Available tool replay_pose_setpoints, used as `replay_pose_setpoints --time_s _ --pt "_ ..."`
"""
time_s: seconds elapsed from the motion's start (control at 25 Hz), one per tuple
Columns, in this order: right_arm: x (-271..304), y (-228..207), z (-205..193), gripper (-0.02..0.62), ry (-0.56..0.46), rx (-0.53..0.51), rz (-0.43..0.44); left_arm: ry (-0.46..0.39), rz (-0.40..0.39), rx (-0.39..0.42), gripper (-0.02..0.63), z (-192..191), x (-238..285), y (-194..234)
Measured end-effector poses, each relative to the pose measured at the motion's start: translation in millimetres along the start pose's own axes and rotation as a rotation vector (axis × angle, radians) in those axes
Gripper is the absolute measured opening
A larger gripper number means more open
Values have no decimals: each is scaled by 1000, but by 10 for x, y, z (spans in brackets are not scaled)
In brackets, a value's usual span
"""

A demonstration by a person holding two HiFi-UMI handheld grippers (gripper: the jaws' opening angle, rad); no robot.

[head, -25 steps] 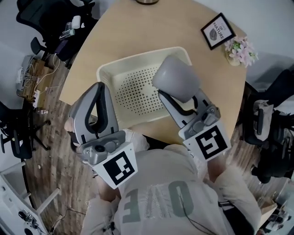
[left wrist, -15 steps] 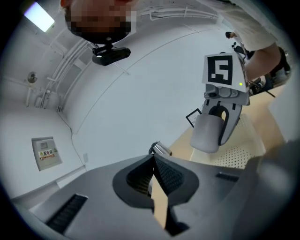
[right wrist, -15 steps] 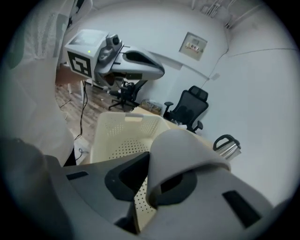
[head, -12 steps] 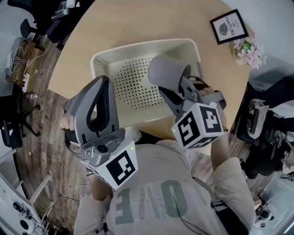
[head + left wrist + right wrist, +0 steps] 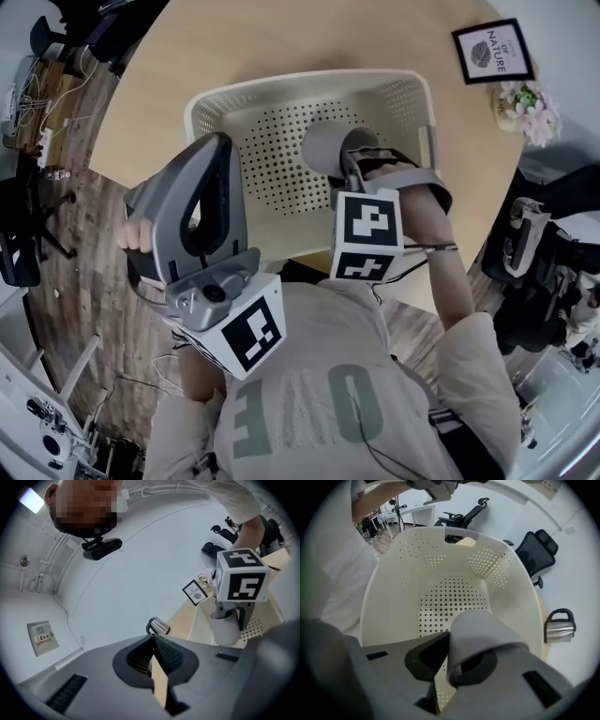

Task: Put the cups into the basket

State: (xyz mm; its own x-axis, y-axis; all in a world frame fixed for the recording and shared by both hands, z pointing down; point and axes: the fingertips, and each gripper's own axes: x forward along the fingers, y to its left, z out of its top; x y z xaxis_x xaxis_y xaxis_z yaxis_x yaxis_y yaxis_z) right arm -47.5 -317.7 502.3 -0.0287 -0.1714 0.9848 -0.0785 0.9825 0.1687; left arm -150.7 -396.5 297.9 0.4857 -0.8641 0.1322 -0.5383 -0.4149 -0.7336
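Observation:
A grey cup (image 5: 325, 148) hangs inside the cream perforated basket (image 5: 225, 103) on the round wooden table. My right gripper (image 5: 352, 161) is shut on the cup's rim and reaches down into the basket. In the right gripper view the grey cup (image 5: 480, 632) sits pinched between the jaws above the basket floor (image 5: 450, 599). My left gripper (image 5: 218, 142) is raised at the basket's near left corner, shut with nothing in it. The left gripper view shows its jaws closed together (image 5: 153, 641), and beyond them the cup (image 5: 227, 629) under the right gripper's marker cube.
A framed picture (image 5: 492, 52) and a small pot of flowers (image 5: 528, 98) stand at the table's far right. A metal kettle (image 5: 559, 626) sits beyond the basket. Office chairs (image 5: 539, 262) stand around the table, and the person's body is against its near edge.
The right gripper has tipped over and carried the cup from above the basket's right side down into it. The left gripper has barely moved.

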Motion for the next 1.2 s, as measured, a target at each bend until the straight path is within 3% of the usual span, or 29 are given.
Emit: replay_pose_setpoints --time_s 0.16,0.4,0.6,0.92,1.2 --pt "173 123 73 35 32 -28 86 -11 -14 -1 9 -58 62 -10" --pt "304 176 55 35 98 -22 115 2 -5 -27 9 -117 75 3" --pt "446 134 54 53 116 50 78 34 -26 -27 9 -213 85 -64" --pt "312 30 209 77 74 16 39 38 -5 -17 9 -136 -16 -17" --pt "-121 -7 209 77 40 0 -78 23 44 9 9 39 -226 101"
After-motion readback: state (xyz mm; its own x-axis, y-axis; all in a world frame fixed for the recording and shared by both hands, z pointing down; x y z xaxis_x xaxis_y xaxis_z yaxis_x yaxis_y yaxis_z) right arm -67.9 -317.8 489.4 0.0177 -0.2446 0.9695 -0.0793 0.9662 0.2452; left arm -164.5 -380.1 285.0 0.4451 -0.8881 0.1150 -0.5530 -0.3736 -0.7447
